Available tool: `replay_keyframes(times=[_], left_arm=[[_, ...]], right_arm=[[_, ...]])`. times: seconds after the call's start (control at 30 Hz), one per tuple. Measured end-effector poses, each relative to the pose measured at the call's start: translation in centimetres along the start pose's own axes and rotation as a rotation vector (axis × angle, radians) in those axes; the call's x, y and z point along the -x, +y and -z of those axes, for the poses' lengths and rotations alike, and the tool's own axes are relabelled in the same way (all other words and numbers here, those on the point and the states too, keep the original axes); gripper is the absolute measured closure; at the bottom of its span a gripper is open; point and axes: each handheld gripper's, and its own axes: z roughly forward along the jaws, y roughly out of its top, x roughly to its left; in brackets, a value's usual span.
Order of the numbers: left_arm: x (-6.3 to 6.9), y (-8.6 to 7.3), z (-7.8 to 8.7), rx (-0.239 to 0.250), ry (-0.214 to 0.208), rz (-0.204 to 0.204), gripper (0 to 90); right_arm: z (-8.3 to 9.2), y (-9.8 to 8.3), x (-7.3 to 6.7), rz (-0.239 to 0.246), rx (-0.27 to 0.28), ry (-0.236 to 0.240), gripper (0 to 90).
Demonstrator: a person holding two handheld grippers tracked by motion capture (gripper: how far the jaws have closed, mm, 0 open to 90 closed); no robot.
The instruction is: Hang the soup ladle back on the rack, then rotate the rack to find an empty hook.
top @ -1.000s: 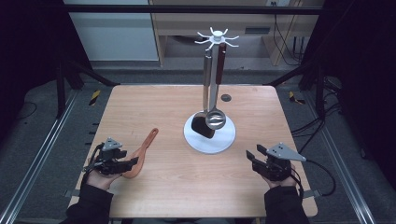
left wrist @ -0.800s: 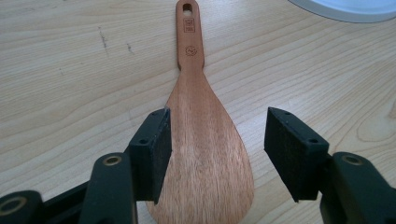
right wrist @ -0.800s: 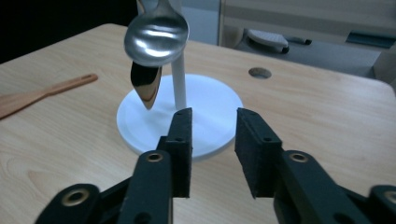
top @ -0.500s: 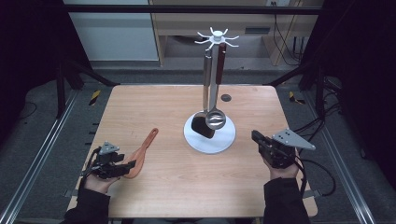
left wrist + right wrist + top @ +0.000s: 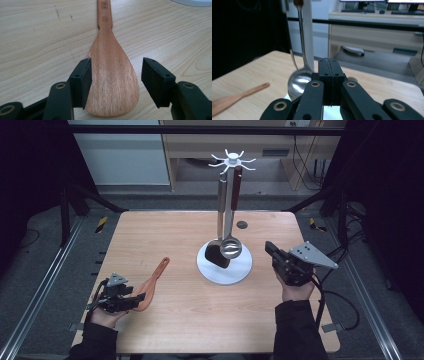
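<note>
While left tool (image 5: 115, 80) straddles wooden spatula (image 5: 112, 82) – jaws wide, right tool (image 5: 329, 82) clamped empty

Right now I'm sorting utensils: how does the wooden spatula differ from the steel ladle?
The wooden spatula lies flat on the table; the steel ladle hangs upright from the white rack. The spatula's blade is flat, brown wood; the ladle's bowl is round, shiny metal. The spatula's blade sits between the left gripper's open jaws; the ladle hangs free. Both are long-handled.

High view overhead facing forward, gripper views close, sharing wooden spatula (image 5: 112, 75)
</note>
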Motion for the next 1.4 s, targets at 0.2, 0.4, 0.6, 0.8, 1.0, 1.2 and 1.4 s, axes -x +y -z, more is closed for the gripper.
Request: replay_keyframes(times=[0.2,0.4,0.6,0.8,1.0,1.2,1.4], left_arm=[[-0.1,0.0,-0.1,-0.004,-0.001,0.000,41.7],[-0.1,0.0,-0.1,-0.006,-0.002,-0.001,41.7],[-0.1,-0.1,-0.1,-0.005,-0.002,-0.003,41.7],[-0.1,-0.1,-0.2,-0.010,0.001,-0.003,41.7],[-0.1,-0.1,-0.2,-0.011,0.003,-0.002,41.8],[-0.1,-0.1,-0.2,-0.013,0.002,-0.003,41.8],[-0.2,-0.2,-0.2,-0.012,0.001,0.001,41.8]], right_arm=[[-0.9,2.2,-0.5,0.000,0.048,-0.010,90.0],[-1.7,4.0,-0.8,0.001,0.083,-0.017,90.0],[-2.6,5.7,-1.5,0.010,0.101,-0.017,90.0],[-3.4,7.2,-1.9,0.019,0.122,-0.013,90.0],[-4.0,8.7,-1.9,0.023,0.146,-0.016,90.0],[-4.2,10.1,-1.7,0.029,0.170,-0.027,90.0],[-4.8,11.3,-1.2,0.026,0.183,-0.037,90.0]])
